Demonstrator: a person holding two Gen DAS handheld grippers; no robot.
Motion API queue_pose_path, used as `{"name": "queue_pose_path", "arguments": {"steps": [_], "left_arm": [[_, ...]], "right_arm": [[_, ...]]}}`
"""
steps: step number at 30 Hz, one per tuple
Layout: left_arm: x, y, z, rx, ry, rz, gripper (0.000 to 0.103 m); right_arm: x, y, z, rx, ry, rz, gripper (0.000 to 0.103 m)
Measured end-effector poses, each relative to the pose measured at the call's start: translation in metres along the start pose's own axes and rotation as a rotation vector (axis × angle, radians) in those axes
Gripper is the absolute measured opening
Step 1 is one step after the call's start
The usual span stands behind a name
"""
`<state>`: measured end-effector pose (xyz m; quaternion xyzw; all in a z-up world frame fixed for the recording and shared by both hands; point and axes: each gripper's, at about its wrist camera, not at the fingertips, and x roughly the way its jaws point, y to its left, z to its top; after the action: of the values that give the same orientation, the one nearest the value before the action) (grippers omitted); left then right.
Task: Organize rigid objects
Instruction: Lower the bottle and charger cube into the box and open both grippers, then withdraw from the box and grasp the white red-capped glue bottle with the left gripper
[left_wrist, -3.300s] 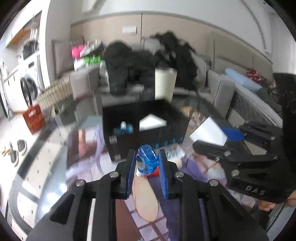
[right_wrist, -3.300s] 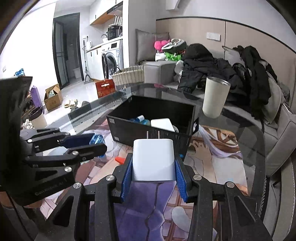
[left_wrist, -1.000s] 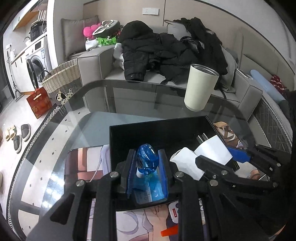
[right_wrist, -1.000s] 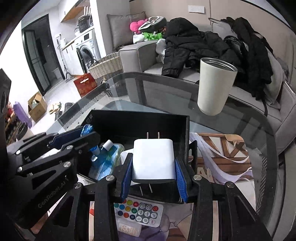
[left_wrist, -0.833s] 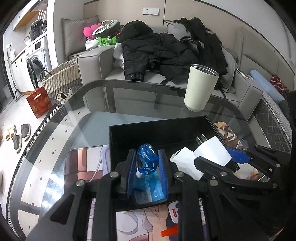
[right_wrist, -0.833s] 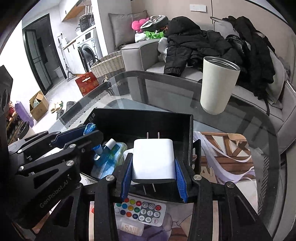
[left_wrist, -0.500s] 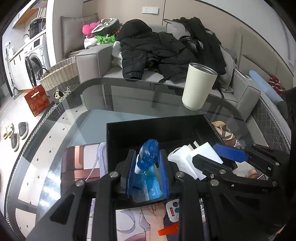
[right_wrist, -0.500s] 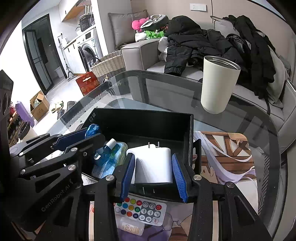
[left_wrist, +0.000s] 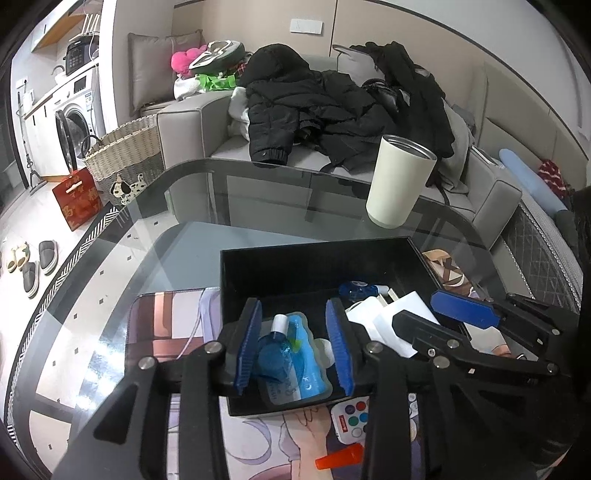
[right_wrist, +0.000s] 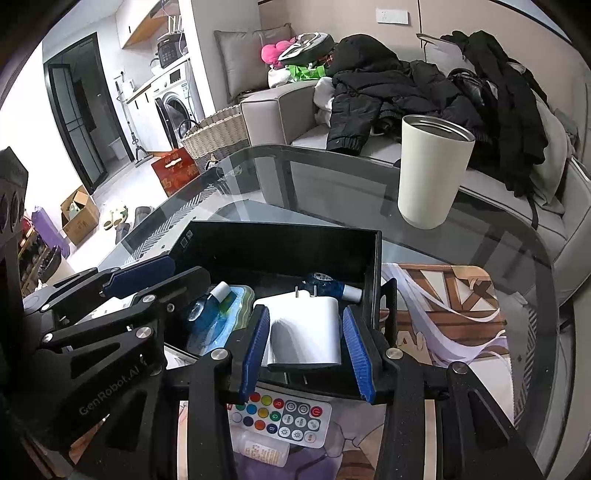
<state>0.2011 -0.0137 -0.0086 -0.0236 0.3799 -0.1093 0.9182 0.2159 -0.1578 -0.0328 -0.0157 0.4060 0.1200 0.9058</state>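
Left gripper (left_wrist: 294, 350) jaws are opening over the black box (left_wrist: 424, 258), releasing the blue bottle (left_wrist: 275, 356); you're withdrawing next, the right gripper (right_wrist: 304, 350) standing slack around the white charger (right_wrist: 303, 332).

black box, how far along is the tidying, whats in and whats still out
Done: the black box already holds a blue pouch bottle, a white charger and a small blue item.

In hand: nothing is gripped. The left gripper is opening over the pouch, and the right gripper has its pads clear of the charger.

Left: the remote, a small white bottle and an orange piece lie outside.
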Motion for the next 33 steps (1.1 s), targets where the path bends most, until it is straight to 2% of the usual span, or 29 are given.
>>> {"name": "queue_pose_path", "arguments": {"steps": [12,18,25,33], "left_arm": [[-0.009,-0.003,-0.002,0.005,-0.013,-0.024,0.036],[-0.03,-0.011,-0.011,0.053,-0.046,-0.051,0.037],[-0.047,-0.019,-0.027,0.088,-0.028,-0.1,0.038],[-0.063,-0.025,-0.048,0.132,-0.019,-0.118,0.04]], "right_arm": [[-0.008,-0.003,-0.002,0.005,-0.001,0.011,0.042],[-0.026,0.0,-0.007,-0.029,-0.034,0.018,0.042],[-0.049,-0.003,-0.023,-0.056,-0.042,0.031,0.042],[-0.07,-0.011,-0.05,-0.084,-0.042,0.025,0.042]]}}
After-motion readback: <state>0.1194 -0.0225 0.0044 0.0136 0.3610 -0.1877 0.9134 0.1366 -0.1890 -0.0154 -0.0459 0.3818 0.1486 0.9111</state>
